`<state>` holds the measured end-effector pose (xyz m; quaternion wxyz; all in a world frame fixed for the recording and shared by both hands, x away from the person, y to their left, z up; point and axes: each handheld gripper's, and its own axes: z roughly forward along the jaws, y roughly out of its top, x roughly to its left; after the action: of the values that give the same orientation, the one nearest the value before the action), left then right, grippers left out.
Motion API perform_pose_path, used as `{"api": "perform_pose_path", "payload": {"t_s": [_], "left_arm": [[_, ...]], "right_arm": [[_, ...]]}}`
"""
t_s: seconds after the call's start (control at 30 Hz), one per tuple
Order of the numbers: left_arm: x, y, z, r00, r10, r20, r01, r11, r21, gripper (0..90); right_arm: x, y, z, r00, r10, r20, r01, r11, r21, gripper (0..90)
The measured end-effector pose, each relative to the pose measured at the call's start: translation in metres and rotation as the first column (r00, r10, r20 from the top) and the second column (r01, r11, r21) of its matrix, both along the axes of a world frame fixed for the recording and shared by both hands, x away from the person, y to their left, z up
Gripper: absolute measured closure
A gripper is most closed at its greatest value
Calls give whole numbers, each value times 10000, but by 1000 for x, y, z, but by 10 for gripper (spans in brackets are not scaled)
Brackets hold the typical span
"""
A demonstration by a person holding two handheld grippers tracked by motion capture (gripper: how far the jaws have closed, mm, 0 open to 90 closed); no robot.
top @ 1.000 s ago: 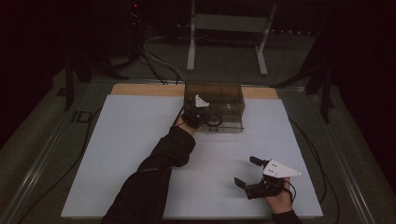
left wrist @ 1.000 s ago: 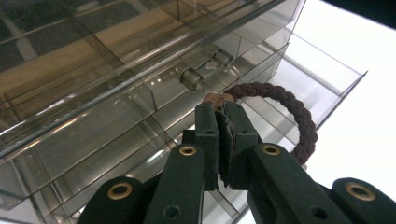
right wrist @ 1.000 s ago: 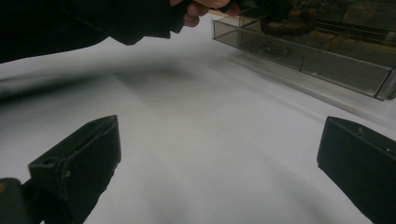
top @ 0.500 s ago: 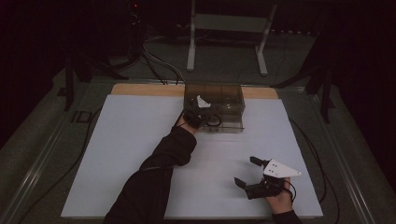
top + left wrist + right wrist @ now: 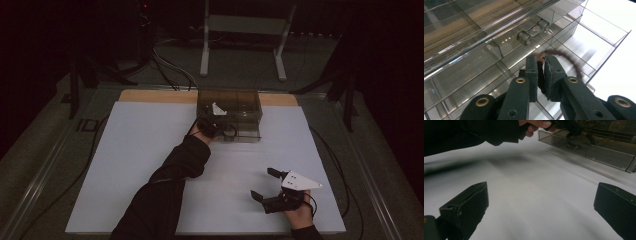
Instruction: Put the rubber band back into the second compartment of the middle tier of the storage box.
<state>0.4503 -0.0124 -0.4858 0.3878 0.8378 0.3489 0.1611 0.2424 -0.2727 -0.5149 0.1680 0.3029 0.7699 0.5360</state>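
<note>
Left gripper (image 5: 541, 72) pinches a dark hair tie (image 5: 564, 56) inside the clear drawer organizer (image 5: 240, 107).
Right gripper (image 5: 264, 184), jaws wide, rests near the white tabletop (image 5: 145, 150) front edge, bare surface between.

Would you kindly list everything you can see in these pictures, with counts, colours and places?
Drawer box: one, clear smoky plastic, far middle of the table, with a drawer pulled out toward the person.
Hair tie: one, dark brown loop, over the open drawer, pinched by the left gripper.
Table: one, white top with a wooden strip along its far edge.
Stand: one, pale metal frame, on the floor beyond the table.
Cables: several, dark, on the floor at far left.
Left gripper: black jaws, at the drawer, shut on the hair tie.
Right gripper: black jaws wide apart, near right of the table.
</note>
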Motion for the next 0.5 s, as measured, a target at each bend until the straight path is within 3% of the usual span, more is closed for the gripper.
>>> {"api": "perform_pose_path", "payload": {"t_s": [0.1,0.17,0.33,0.5], "left_arm": [[-2,0,2,9999,-161,61,161,9998,-100,683],[-3,1,3,9996,-242,162,244,9996,-139,659],[-6,0,8,9997,-159,198,168,9988,-466,491],[-11,1,13,9995,-267,154,276,9978,-596,450]], "right_arm": [[0,0,0,10000,-13,-22,13,10000,14,0],[0,0,0,10000,-16,-30,16,10000,13,0],[0,0,0,10000,4,-43,-4,10000,-11,0],[0,0,0,10000,-19,-53,19,10000,10,0]]}}
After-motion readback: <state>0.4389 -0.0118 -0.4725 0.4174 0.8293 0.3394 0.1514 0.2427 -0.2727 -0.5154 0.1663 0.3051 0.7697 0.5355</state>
